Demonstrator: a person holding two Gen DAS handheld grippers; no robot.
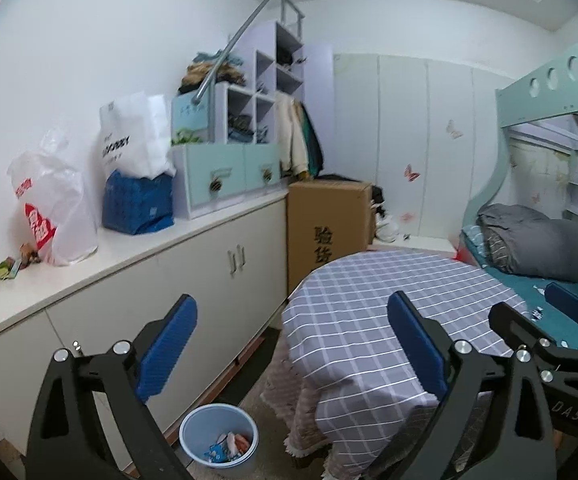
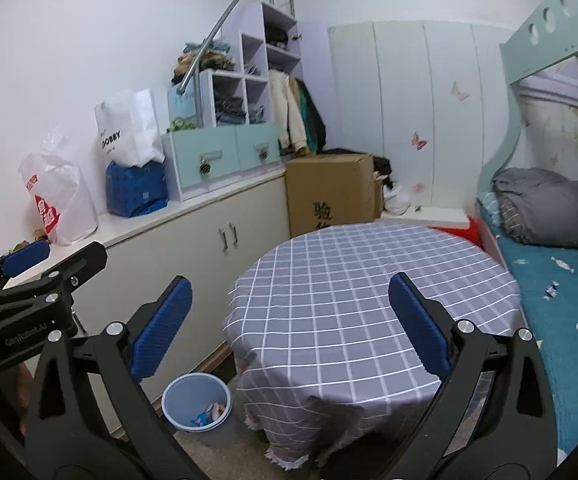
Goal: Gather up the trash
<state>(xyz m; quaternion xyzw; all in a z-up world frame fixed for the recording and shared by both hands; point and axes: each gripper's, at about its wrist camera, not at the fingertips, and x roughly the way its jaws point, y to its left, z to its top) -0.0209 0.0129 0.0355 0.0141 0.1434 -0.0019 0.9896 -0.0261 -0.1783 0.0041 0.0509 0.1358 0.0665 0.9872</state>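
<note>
A light blue trash bin (image 1: 219, 436) stands on the floor between the cabinet and the round table, with several wrappers inside; it also shows in the right wrist view (image 2: 196, 402). Small scraps of trash (image 1: 7, 267) lie on the cabinet top at the left, beside a plastic bag. Small wrappers (image 2: 551, 290) lie on the teal bed sheet. My left gripper (image 1: 291, 350) is open and empty, held above the bin and the table edge. My right gripper (image 2: 289, 330) is open and empty over the table. Each gripper shows at the edge of the other's view.
A round table with a grey checked cloth (image 2: 369, 292) stands in the middle. A long white cabinet (image 1: 149, 280) carries plastic bags (image 1: 55, 208), a blue pack and drawer boxes. A cardboard box (image 1: 327, 224) stands behind the table. A bunk bed with a grey quilt (image 2: 549, 208) is at the right.
</note>
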